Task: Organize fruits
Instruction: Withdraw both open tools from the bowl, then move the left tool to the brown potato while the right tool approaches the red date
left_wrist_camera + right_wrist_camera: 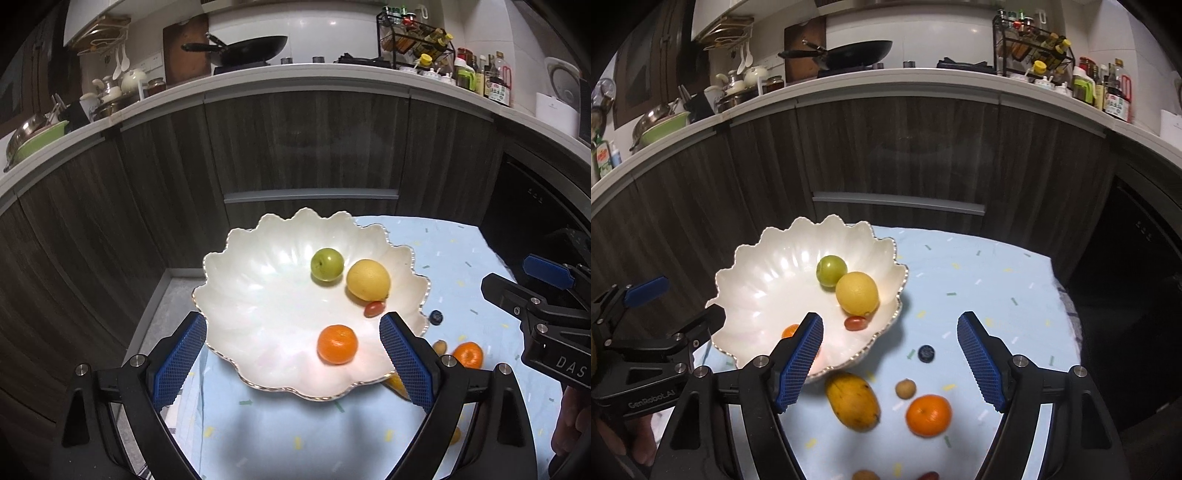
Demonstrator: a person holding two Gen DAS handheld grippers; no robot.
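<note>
A white scalloped bowl (258,295) (768,295) stands on the light blue tablecloth (979,288). In it lie a green fruit (327,264) (831,270), a yellow lemon (368,279) (857,293), a small red tomato (374,308) (856,323) and an orange (337,344) (790,330). On the cloth lie a mango (852,400), a second orange (928,414) (468,355), a small brown fruit (905,388) and a blueberry (926,353) (436,317). My left gripper (291,356) hangs open over the bowl's near rim, holding nothing. My right gripper (890,360) is open above the loose fruit, also holding nothing.
Dark wood cabinets (306,147) with a white counter (295,79) stand behind the table. A wok (255,48), bottles (495,79) and dishes (40,136) sit on the counter. Two more small fruits (865,474) peek at the bottom edge of the right wrist view.
</note>
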